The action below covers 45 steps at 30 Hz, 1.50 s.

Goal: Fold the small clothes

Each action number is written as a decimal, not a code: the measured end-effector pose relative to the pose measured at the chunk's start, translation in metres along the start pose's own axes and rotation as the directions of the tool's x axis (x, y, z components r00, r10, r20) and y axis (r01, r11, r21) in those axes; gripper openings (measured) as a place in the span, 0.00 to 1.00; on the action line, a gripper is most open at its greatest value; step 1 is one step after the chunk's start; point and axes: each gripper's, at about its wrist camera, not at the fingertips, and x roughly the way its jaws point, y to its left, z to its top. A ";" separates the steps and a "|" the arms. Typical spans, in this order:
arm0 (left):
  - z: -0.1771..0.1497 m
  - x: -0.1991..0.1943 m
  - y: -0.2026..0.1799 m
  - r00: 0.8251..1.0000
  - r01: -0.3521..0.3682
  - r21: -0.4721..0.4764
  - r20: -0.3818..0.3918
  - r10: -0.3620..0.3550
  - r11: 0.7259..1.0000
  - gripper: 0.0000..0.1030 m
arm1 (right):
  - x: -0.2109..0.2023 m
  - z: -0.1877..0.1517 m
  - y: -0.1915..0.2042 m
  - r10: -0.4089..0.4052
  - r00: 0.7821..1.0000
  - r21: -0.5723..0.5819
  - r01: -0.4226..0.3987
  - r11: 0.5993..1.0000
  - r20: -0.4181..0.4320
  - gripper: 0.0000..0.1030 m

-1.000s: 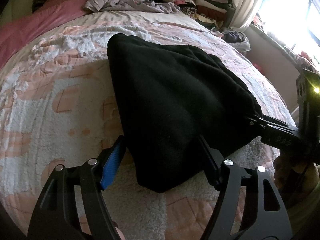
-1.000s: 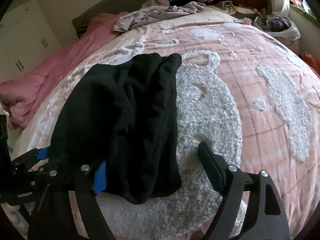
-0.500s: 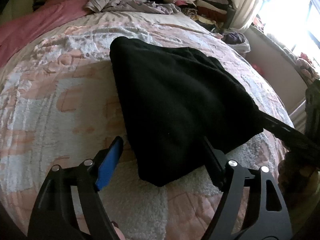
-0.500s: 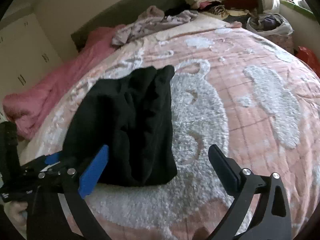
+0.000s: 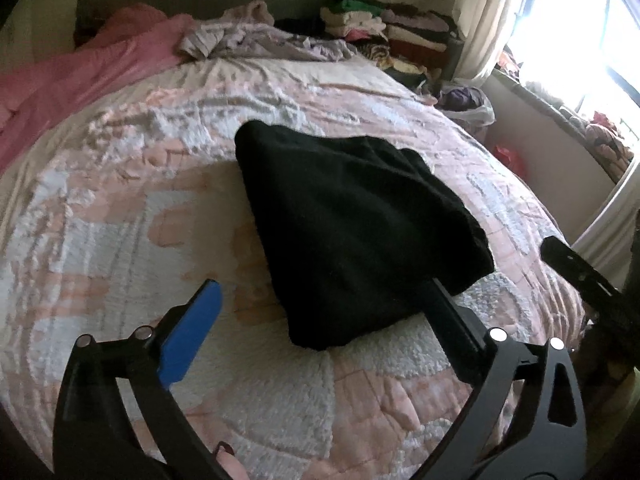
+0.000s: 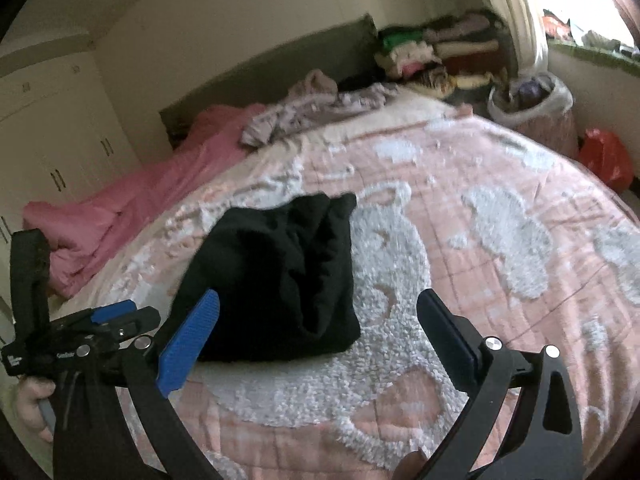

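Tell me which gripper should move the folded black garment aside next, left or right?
Left, probably. The left gripper is open with the black garment's near corner between its fingers. The right gripper is also open, but the garment sits off toward its blue finger, mostly outside the gap.

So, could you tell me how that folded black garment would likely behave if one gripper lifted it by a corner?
The black garment looks like soft, thick fleece lying in loose folds, so it would probably droop and unfold. It looks bulky but likely light. On the tufted bedspread, a push would probably bunch it rather than slide it. Both the left gripper and right gripper are open, holding nothing.
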 end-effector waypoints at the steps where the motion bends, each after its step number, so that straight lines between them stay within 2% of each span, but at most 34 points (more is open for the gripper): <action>1: -0.001 -0.005 -0.001 1.000 -0.006 0.005 0.011 0.006 1.000 0.91 | -0.008 -0.001 0.003 0.001 1.000 -0.005 -0.001 1.000 0.022 0.96; 7: -0.006 -0.028 0.001 0.998 -0.029 0.026 0.052 0.028 0.999 0.91 | -0.041 -0.005 0.015 -0.003 0.996 -0.038 0.007 0.999 0.093 0.96; 14: -0.023 -0.049 0.010 0.995 -0.063 0.028 0.073 0.061 0.998 0.91 | -0.062 -0.018 0.029 -0.015 0.994 -0.106 0.026 0.994 0.107 0.96; 31: -0.070 -0.076 0.041 0.988 -0.113 0.006 0.105 0.112 0.994 0.91 | -0.060 -0.062 0.071 -0.042 0.998 -0.256 0.053 0.965 0.048 0.96; 33: -0.075 -0.073 0.043 0.989 -0.114 0.001 0.092 0.114 0.993 0.91 | -0.056 -0.067 0.076 -0.046 0.999 -0.273 0.052 0.961 0.030 0.96; 37: -0.083 -0.063 0.052 0.993 -0.103 -0.030 0.059 0.104 0.994 0.91 | -0.041 -0.075 0.080 -0.109 0.994 -0.292 0.099 0.951 -0.018 0.96; 45: -0.091 -0.047 0.056 0.994 -0.107 -0.047 0.011 0.108 0.993 0.91 | -0.028 -0.079 0.066 -0.122 0.991 -0.244 0.104 0.964 -0.058 0.96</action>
